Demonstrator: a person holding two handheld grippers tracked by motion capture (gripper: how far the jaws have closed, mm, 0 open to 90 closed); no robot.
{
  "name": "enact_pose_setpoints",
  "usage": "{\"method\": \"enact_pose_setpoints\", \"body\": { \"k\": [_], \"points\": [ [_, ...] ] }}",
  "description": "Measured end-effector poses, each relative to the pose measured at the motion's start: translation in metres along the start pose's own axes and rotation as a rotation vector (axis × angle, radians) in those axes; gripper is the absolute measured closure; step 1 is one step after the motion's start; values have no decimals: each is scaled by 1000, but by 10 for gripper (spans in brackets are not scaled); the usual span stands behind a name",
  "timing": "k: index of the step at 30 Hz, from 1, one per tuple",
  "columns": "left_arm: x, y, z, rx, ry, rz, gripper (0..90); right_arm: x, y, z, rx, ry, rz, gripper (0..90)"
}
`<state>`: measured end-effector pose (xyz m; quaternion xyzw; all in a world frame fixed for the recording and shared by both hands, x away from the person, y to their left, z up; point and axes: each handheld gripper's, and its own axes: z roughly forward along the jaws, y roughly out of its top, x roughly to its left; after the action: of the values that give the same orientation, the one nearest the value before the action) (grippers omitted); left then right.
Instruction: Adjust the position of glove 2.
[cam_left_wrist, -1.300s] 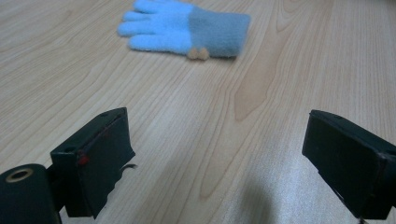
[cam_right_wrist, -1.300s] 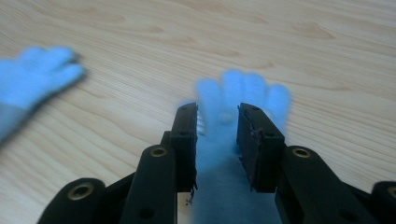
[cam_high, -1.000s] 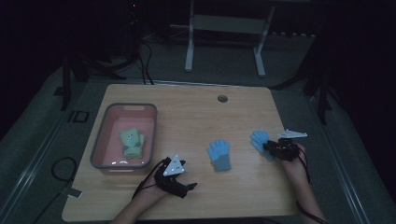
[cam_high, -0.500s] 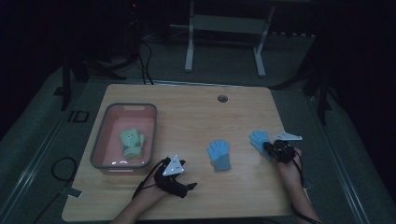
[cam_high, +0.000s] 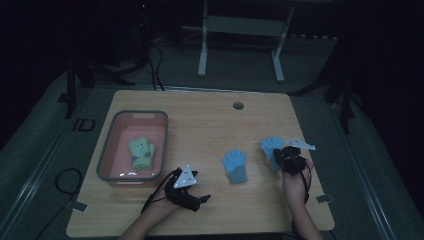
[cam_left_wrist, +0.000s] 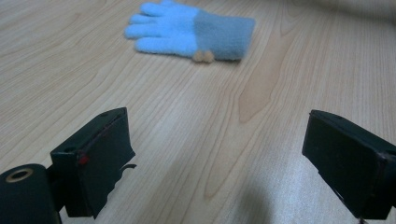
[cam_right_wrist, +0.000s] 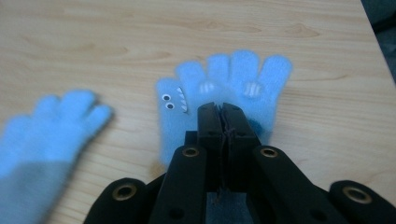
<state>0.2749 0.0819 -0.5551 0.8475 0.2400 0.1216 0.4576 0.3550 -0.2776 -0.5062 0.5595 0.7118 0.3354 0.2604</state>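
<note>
Since the earlier frames, the right gripper (cam_high: 281, 156) has shifted toward the table's middle and lifted slightly, its jaws having just closed; the left gripper (cam_high: 192, 196) has kept its place near the front edge. From the right gripper view, the right gripper (cam_right_wrist: 223, 112) has its jaws pressed together, pinching the fabric of the blue glove with a cartoon face (cam_right_wrist: 224, 84), whose fingers fan out beyond the jaw tips above the wooden table (cam_right_wrist: 93, 37). In the high view this glove (cam_high: 270, 146) hangs at the gripper, near the table's right side. Just beside it, toward the centre, the second blue glove (cam_high: 234, 165) with a grey cuff lies flat on the table (cam_high: 210, 120), apart from both grippers. The left gripper (cam_left_wrist: 219, 154) stands with its jaws spread wide and nothing between them, resting low over the table surface, with the second glove (cam_left_wrist: 191, 30) lying ahead of it. At the table's left side a pink bin (cam_high: 112, 145) holds a green glove (cam_high: 141, 153).
</note>
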Motion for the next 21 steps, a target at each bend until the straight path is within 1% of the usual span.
{"method": "enact_pose_setpoints", "body": {
  "k": [2, 3, 4, 5, 7, 9, 12, 14, 16, 17, 18, 19, 21],
  "points": [
    [-1, 1, 0, 0, -4, 4, 84, 6, -1, -1, -9, -20, 25, 875],
    [-1, 1, 0, 0, -4, 4, 84, 6, -1, -1, -9, -20, 25, 875],
    [-2, 2, 1, 0, -8, 13, 84, 9, -3, -1, -10, -32, 33, 875],
    [-2, 2, 1, -1, -9, 15, 84, 17, -7, -1, -19, -58, 27, 875],
    [-2, 3, 2, -2, -12, 17, 84, 24, -12, 1, -17, -61, 24, 875],
    [-2, 3, 3, -1, -16, 19, 84, 29, -18, 3, -7, -76, 20, 875],
    [-3, 4, 3, 1, -21, 26, 84, 31, -27, 9, 13, -78, 50, 874],
    [-3, 5, 4, 1, -22, 29, 84, 31, -31, 13, 26, -67, 69, 873],
    [-3, 6, 5, 0, -24, 31, 84, 32, -32, 15, 29, -70, 68, 872],
    [-2, 6, 5, 0, -26, 32, 84, 32, -37, 20, 47, -62, 71, 864],
    [-2, 6, 5, 0, -27, 32, 84, 32, -38, 21, 54, -63, 70, 853],
    [-2, 6, 5, 0, -27, 33, 84, 32, -39, 24, 65, -54, 61, 843],
    [-2, 6, 5, 1, -27, 34, 84, 33, -39, 24, 68, -50, 52, 812]
  ]
}}
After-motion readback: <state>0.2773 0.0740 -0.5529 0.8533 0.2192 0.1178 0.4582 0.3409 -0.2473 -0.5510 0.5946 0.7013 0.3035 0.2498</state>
